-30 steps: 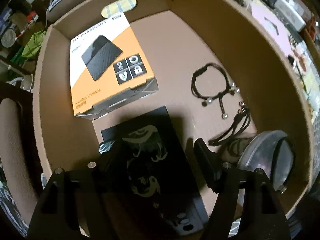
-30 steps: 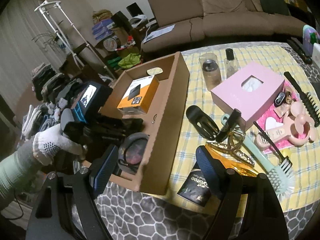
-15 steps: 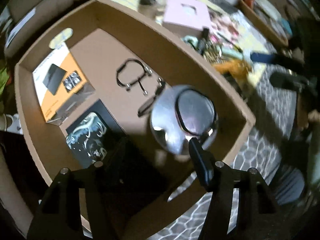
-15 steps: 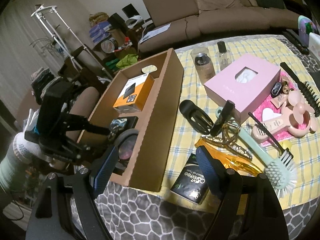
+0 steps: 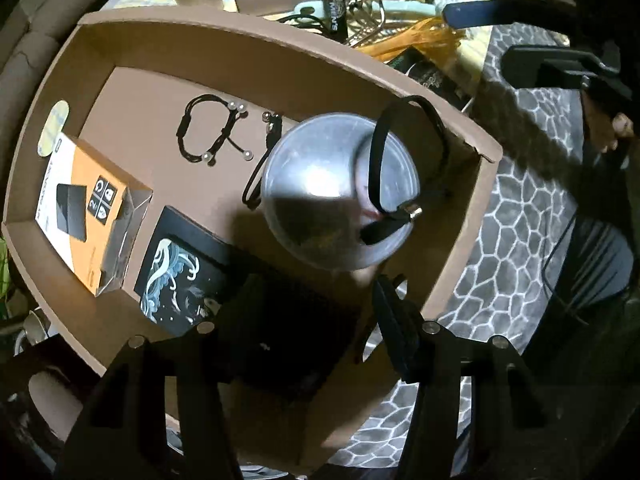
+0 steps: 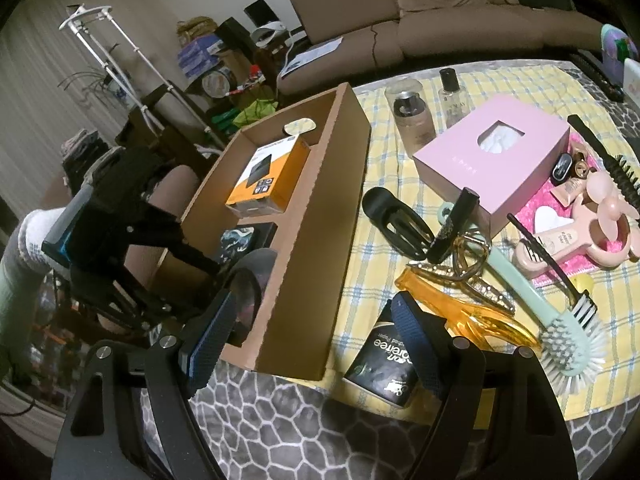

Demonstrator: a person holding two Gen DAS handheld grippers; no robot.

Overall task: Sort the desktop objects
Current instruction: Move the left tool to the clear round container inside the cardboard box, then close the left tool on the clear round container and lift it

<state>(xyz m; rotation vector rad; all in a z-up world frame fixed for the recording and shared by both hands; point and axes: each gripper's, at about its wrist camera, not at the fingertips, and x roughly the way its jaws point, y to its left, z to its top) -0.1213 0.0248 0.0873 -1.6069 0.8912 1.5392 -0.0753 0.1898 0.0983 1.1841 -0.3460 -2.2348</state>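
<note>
A cardboard box (image 5: 460, 128) holds an orange hard-drive box (image 5: 80, 204), a black patterned box (image 5: 180, 268), a beaded black cord bracelet (image 5: 208, 136) and a clear round case (image 5: 340, 196) with a black band inside. My left gripper (image 5: 312, 312) is open and empty above the box's near end, just short of the round case. My right gripper (image 6: 312, 328) is open and empty over the table's front edge, above a black Softree can (image 6: 384, 364). The box (image 6: 320, 216) and the left gripper (image 6: 132, 240) also show in the right wrist view.
On the yellow checked cloth lie a pink tissue box (image 6: 492, 156), black hair clip (image 6: 396, 220), gold claw clips (image 6: 468, 280), orange clip (image 6: 460, 312), mint brush (image 6: 560, 328), pink hand fan (image 6: 592, 228), black comb (image 6: 608, 160) and two bottles (image 6: 412, 116). A sofa is behind.
My left gripper has pulled back and up from the black patterned box and swung toward the round case and the table side. My right gripper has drifted slightly forward.
</note>
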